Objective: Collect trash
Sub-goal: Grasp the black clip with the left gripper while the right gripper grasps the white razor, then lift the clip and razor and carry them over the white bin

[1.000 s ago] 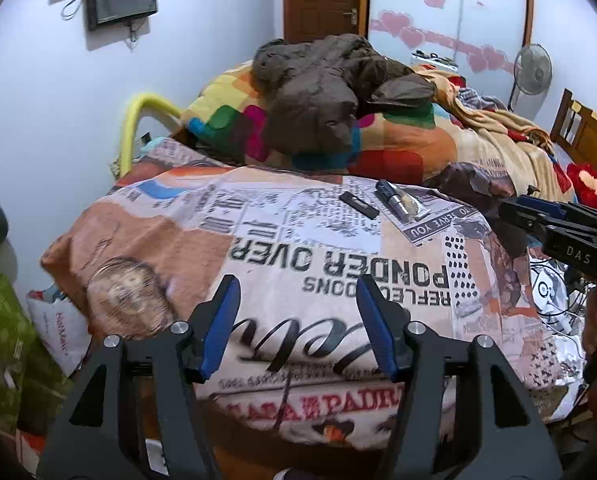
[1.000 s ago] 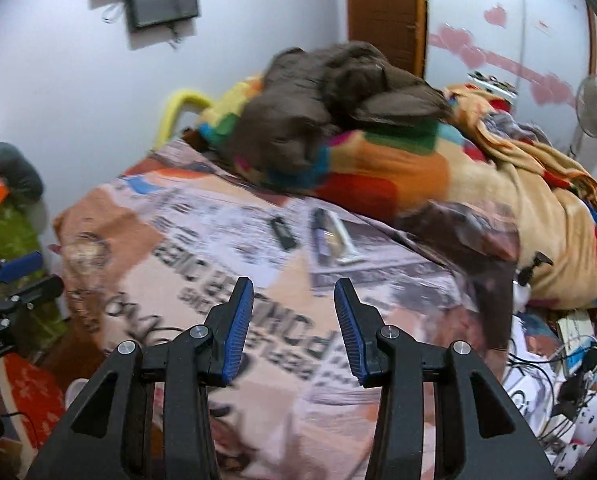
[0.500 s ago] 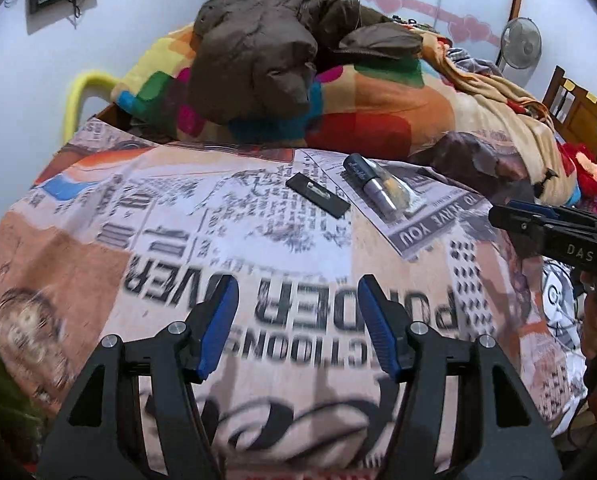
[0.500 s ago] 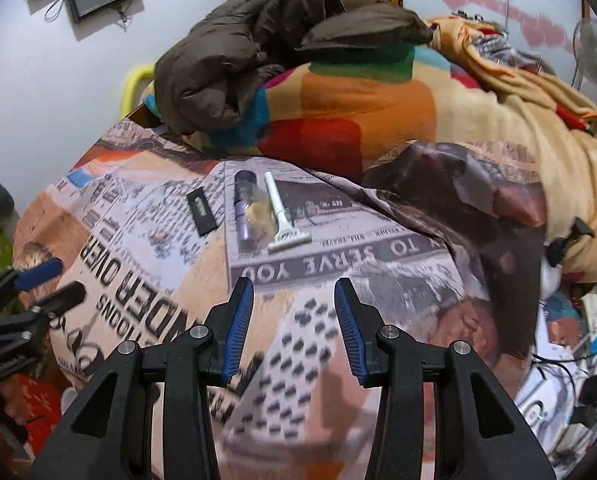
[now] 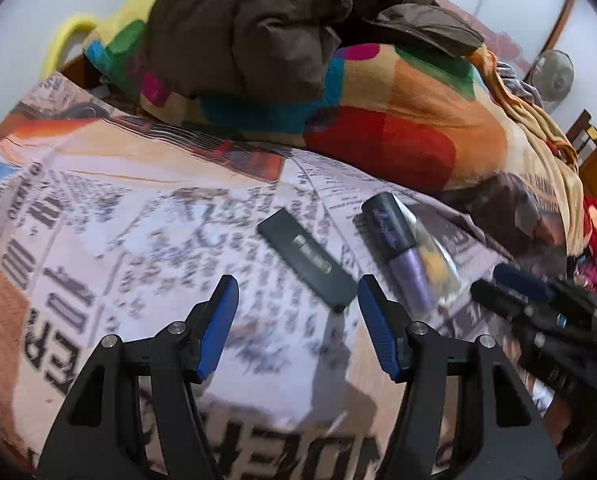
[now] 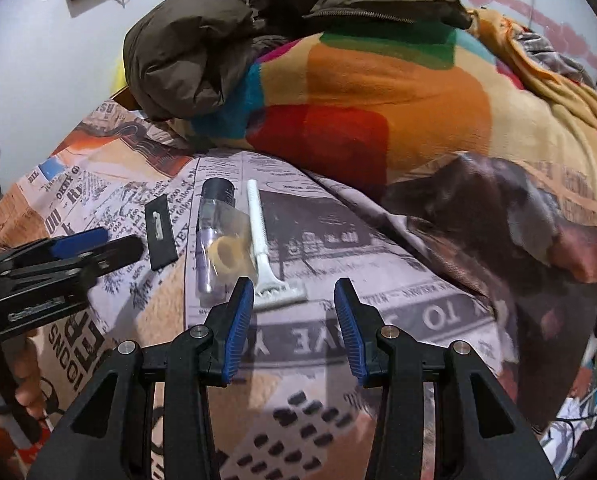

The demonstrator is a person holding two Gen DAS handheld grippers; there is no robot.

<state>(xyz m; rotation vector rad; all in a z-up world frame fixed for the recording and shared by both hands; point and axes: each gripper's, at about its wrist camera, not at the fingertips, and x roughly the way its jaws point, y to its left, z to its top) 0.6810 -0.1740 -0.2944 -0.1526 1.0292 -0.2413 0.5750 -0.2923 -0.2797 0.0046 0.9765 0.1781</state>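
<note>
Three small items lie on a newspaper-print bedspread [image 5: 98, 216]. A flat black packet [image 5: 307, 258] [image 6: 160, 232] is the leftmost. Beside it lies a dark-capped clear tube [image 5: 398, 248] [image 6: 214, 232] with a yellowish ring [image 6: 230, 256] inside a clear wrap. A white disposable razor [image 6: 264, 248] lies to the right of the tube. My left gripper [image 5: 298, 316] is open, just short of the black packet, nothing between its jaws. My right gripper [image 6: 294, 320] is open too, just short of the razor's head. Each gripper shows in the other's view: the right gripper [image 5: 498, 284] and the left gripper [image 6: 118, 244].
A multicoloured fleece blanket [image 6: 358, 112] and a brown padded jacket [image 5: 250, 28] are heaped at the back of the bed. A yellow bed rail [image 5: 64, 40] and a white wall lie behind. A fan [image 5: 550, 76] stands at the right. Fingers [image 6: 26, 388] hold the left gripper's handle.
Both grippers have moved forward and down over the bed, closing in on the three small items. The bedspread and the items loom larger. Jaw openings look unchanged.
</note>
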